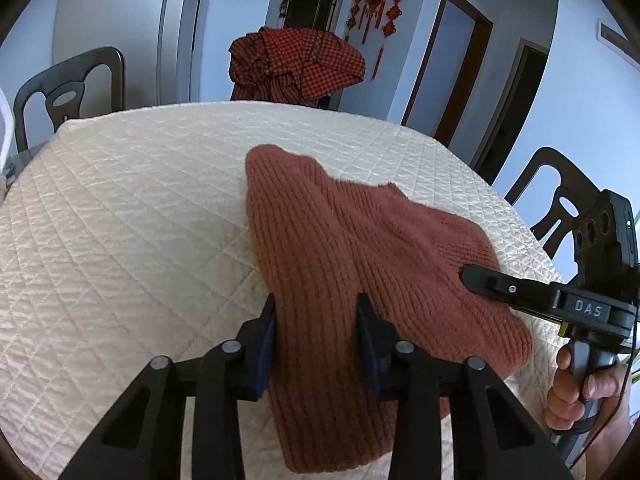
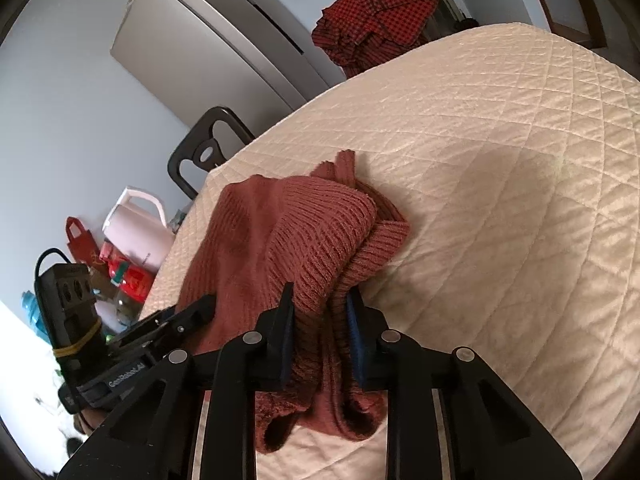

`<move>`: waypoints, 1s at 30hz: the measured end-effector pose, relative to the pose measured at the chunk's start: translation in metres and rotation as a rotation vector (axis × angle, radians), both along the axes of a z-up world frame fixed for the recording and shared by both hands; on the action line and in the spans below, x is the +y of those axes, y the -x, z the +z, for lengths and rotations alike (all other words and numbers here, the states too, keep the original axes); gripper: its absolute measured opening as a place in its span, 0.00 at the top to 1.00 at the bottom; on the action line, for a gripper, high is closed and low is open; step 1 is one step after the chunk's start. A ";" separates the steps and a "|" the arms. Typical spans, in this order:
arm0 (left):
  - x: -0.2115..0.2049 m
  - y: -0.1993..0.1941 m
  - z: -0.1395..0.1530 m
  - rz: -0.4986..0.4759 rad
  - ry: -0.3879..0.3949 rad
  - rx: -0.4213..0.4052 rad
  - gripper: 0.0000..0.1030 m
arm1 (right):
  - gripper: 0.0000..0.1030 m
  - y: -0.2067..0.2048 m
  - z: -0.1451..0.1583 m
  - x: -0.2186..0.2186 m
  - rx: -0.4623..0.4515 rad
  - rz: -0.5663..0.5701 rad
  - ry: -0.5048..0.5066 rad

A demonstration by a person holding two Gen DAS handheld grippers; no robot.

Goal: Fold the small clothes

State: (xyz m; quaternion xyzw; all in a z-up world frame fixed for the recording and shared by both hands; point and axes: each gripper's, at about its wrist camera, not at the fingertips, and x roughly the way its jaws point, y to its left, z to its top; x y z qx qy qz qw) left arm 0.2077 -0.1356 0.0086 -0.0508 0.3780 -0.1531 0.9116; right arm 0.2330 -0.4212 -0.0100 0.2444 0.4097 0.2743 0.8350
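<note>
A rust-brown ribbed knit sweater (image 1: 360, 240) lies bunched on the cream quilted table cover (image 1: 140, 200). My left gripper (image 1: 318, 308) is shut on a thick fold of its near edge, with knit filling the gap between the pads. In the right wrist view the same sweater (image 2: 288, 220) is heaped in folds, and my right gripper (image 2: 320, 300) is shut on a gathered bunch of it. The right gripper (image 1: 470, 276) also shows at the sweater's right side, held by a hand (image 1: 576, 392). The left gripper (image 2: 200, 308) shows at the sweater's left.
Dark wooden chairs (image 1: 68, 88) (image 1: 560, 200) stand around the table. A red checked cloth (image 1: 296, 64) is draped over the far chair. Beyond the table's left edge are a fridge (image 2: 224, 40), a pink jug (image 2: 136, 232) and red bags and bottles (image 2: 128, 276).
</note>
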 end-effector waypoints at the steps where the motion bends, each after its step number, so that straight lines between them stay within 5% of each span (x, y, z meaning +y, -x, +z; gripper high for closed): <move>1: 0.004 0.004 0.004 0.001 0.005 -0.006 0.64 | 0.78 0.004 0.005 0.003 -0.007 0.011 -0.019; 10: 0.047 0.022 0.037 0.057 -0.042 -0.082 0.65 | 0.78 0.009 0.042 0.070 -0.090 0.145 -0.014; 18: 0.112 0.019 0.052 0.155 -0.105 -0.098 0.65 | 0.78 -0.011 0.042 0.143 -0.097 0.253 -0.061; 24: 0.152 0.006 0.021 0.191 -0.083 -0.020 0.65 | 0.78 -0.025 0.010 0.166 -0.026 0.270 -0.020; 30: 0.176 0.011 -0.012 0.219 0.034 0.043 0.57 | 0.63 -0.027 -0.014 0.141 0.044 0.221 0.023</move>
